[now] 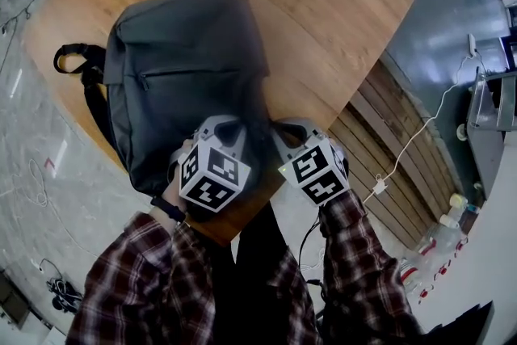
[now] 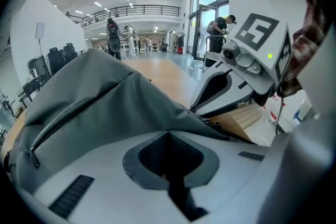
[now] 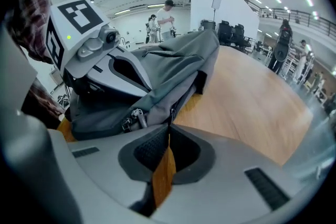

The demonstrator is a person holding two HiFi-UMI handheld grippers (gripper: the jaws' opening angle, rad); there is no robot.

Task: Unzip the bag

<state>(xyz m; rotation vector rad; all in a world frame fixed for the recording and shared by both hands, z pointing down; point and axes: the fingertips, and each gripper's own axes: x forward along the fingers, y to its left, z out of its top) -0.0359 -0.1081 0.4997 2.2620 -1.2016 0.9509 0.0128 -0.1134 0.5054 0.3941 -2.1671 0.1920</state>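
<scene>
A grey backpack [image 1: 186, 69] lies flat on a round wooden table [image 1: 323, 12], its near end at the table's front edge. Both grippers sit at that near end, side by side. My left gripper [image 1: 229, 127] is shut, its tips [image 2: 168, 132] pinching the backpack's fabric [image 2: 105, 97]. My right gripper [image 1: 287, 130] is also shut, its tips [image 3: 169, 126] closed at a small dark zipper pull [image 3: 171, 111] on the bag's edge [image 3: 173, 65]. Two metal zipper sliders [image 3: 131, 117] hang just left of that pull. Each gripper view also shows the other gripper close by.
A black shoulder strap [image 1: 77, 61] sticks out at the bag's far left. Wooden slats [image 1: 380, 141] lie on the floor to the right of the table, with a white cable [image 1: 412, 137] across them and bottles [image 1: 440, 242] beyond.
</scene>
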